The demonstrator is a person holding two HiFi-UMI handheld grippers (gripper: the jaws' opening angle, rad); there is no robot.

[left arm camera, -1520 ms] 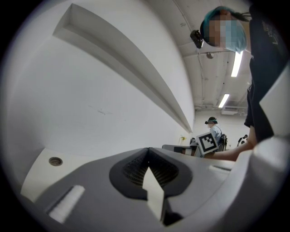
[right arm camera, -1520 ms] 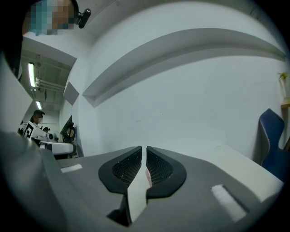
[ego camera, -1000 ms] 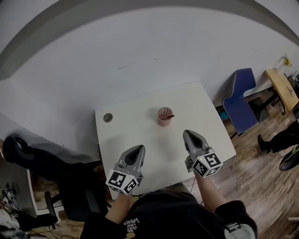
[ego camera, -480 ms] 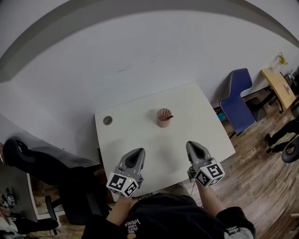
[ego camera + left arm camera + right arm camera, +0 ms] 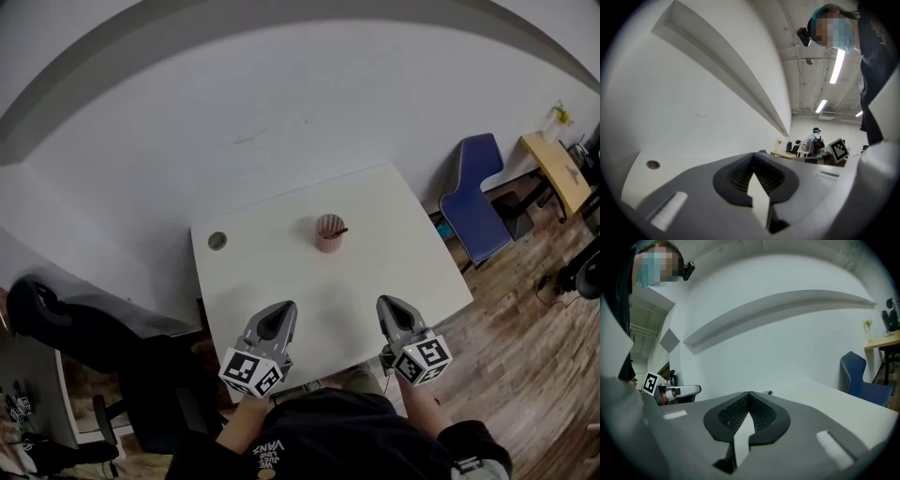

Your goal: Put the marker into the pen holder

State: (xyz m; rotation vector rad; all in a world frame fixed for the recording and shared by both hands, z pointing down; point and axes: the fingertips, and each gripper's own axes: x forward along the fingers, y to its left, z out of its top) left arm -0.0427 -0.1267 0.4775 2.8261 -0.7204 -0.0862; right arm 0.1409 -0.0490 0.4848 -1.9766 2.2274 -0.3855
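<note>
A pink ribbed pen holder (image 5: 328,233) stands near the middle of the white table (image 5: 394,225), with a dark marker (image 5: 339,232) lying tilted in its mouth. Both grippers hover over the table's near edge, well short of the holder. My left gripper (image 5: 282,310) is shut and holds nothing; its jaws meet at the tip (image 5: 754,154). My right gripper (image 5: 389,305) is also shut and empty, jaws closed together (image 5: 749,393). Only the marker's tip (image 5: 768,393) peeks over the jaws in the right gripper view.
A round cable hole (image 5: 217,240) sits at the table's far left corner. A black office chair (image 5: 66,314) stands left of the table, a blue chair (image 5: 478,192) to the right, and a wooden desk (image 5: 561,173) beyond it. A white wall lies behind.
Both grippers have drawn back toward the person, away from the pen holder, to the table's near edge. The holder and marker have stayed put.
</note>
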